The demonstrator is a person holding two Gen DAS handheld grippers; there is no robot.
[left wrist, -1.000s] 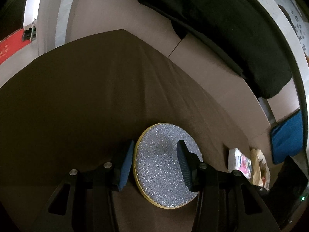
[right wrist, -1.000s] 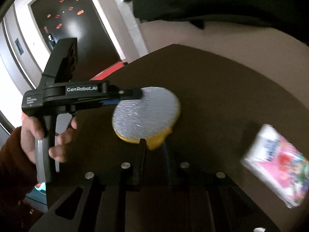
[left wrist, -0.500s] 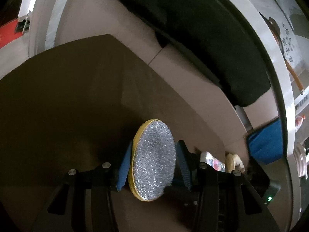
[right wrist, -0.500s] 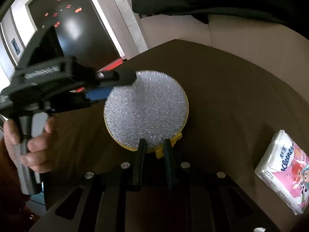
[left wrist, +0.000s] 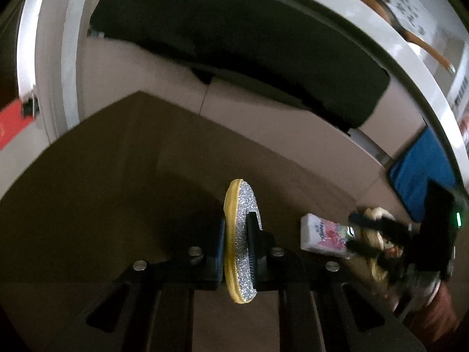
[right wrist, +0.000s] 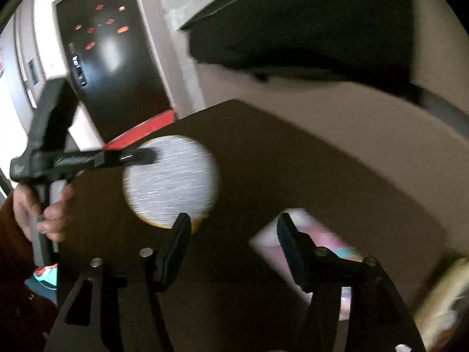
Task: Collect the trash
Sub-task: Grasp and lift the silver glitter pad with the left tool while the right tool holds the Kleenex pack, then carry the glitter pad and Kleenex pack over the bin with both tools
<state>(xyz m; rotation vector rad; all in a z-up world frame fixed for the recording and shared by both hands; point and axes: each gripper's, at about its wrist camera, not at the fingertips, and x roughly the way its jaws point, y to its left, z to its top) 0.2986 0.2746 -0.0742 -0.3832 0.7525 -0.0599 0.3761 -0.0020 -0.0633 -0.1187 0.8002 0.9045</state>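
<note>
A round scouring pad (left wrist: 243,202), silver glitter on yellow foam, stands on edge above the dark brown table (left wrist: 88,190). My left gripper (left wrist: 236,226) is closing on it, and both pads press its faces. In the right wrist view the same pad (right wrist: 171,182) hangs from the left gripper (right wrist: 140,157), a hand holding the handle. My right gripper (right wrist: 233,220) is opening just below and right of the pad, with nothing between its fingers. A pink-and-white tissue pack (right wrist: 307,234) lies on the table beyond them, blurred.
The tissue pack (left wrist: 322,234) lies beside a crumpled yellowish wrapper (left wrist: 375,214), with the right gripper (left wrist: 360,233) in front of them. A beige sofa (left wrist: 263,108) with a dark blanket runs behind the table. A blue cushion (left wrist: 422,170) is at far right. A dark door (right wrist: 111,73) stands at left.
The right gripper let go of the pad's edge, opened wide and drew back to the right. The left gripper closed on the pad, lifted it and turned it edge-on.
</note>
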